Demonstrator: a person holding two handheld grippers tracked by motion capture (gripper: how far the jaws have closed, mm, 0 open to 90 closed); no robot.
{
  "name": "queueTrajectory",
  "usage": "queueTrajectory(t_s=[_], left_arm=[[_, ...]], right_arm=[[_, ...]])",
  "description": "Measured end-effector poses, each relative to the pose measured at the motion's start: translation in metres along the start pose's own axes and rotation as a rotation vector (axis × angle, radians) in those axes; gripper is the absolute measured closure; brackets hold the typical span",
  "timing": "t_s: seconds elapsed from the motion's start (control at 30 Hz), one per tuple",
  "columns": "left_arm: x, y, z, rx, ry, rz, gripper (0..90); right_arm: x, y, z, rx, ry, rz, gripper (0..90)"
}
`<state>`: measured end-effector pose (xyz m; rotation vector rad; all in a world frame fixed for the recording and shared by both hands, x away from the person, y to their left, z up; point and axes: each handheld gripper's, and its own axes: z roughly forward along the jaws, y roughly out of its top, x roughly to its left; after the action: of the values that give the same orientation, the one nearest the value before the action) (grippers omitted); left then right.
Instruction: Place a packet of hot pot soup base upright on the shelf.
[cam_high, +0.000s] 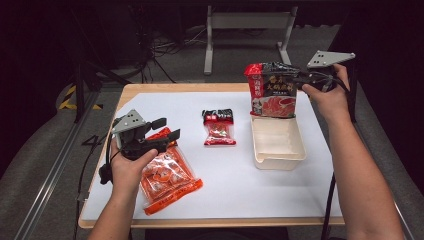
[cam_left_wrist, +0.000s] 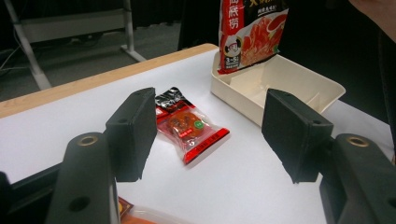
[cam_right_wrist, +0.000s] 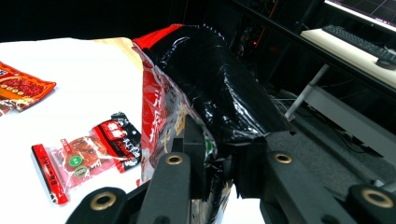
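My right gripper (cam_high: 300, 80) is shut on the top edge of a large red-and-black soup-base packet (cam_high: 272, 91), which hangs upright over the far end of a cream divided tray (cam_high: 278, 142). The right gripper view shows its jaws pinching the packet's black top (cam_right_wrist: 219, 93). My left gripper (cam_high: 167, 128) stands open above an orange-red packet (cam_high: 167, 175) lying at the front left of the table. Between its jaws in the left gripper view lie a small red-and-black packet (cam_left_wrist: 189, 123), the tray (cam_left_wrist: 275, 84) and the hanging packet (cam_left_wrist: 250, 32). The small packet (cam_high: 219, 126) lies mid-table.
A white sheet (cam_high: 225, 185) covers a wooden table top (cam_high: 131, 90). A metal frame (cam_high: 247, 30) and cables stand on the floor behind the table. A rail (cam_high: 50, 175) runs along the left side.
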<state>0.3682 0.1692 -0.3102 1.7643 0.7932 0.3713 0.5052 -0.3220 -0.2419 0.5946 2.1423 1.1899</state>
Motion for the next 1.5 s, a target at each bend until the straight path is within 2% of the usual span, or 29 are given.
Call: queueTrajectory(t_s=[0.3,0.53,0.77,1.03,1.17,1.3,1.37,1.43,1.5], left_arm=[[0.001,-0.002,-0.003,-0.002,0.005,-0.012,36.8],[0.002,-0.002,-0.003,-0.003,0.005,-0.009,36.7],[0.002,-0.002,-0.003,-0.002,0.003,-0.013,36.7],[0.003,-0.001,-0.001,-0.001,-0.001,-0.017,36.7],[0.003,-0.001,-0.001,-0.002,-0.001,-0.002,37.0],[0.003,0.0,0.0,-0.009,-0.004,-0.003,37.7],[0.003,0.0,0.001,-0.008,-0.007,-0.002,37.8],[0.003,0.0,0.002,-0.005,-0.009,-0.006,37.8],[0.004,0.001,0.003,-0.007,-0.01,-0.008,37.7]], right_arm=[[0.001,-0.008,0.01,0.001,0.004,-0.005,77.8],[0.0,-0.016,0.011,0.003,-0.008,0.01,77.5],[0.002,-0.021,0.016,0.007,0.002,0.02,77.0],[0.004,-0.033,0.021,0.003,0.009,0.063,76.3],[0.004,-0.035,0.019,0.001,0.009,0.076,75.5],[0.004,-0.041,0.019,0.037,0.009,0.09,74.6],[0.005,-0.053,0.022,0.071,0.003,0.104,74.5],[0.004,-0.058,0.02,0.055,0.002,0.132,74.4],[0.002,-0.063,0.018,0.065,-0.006,0.146,74.4]])
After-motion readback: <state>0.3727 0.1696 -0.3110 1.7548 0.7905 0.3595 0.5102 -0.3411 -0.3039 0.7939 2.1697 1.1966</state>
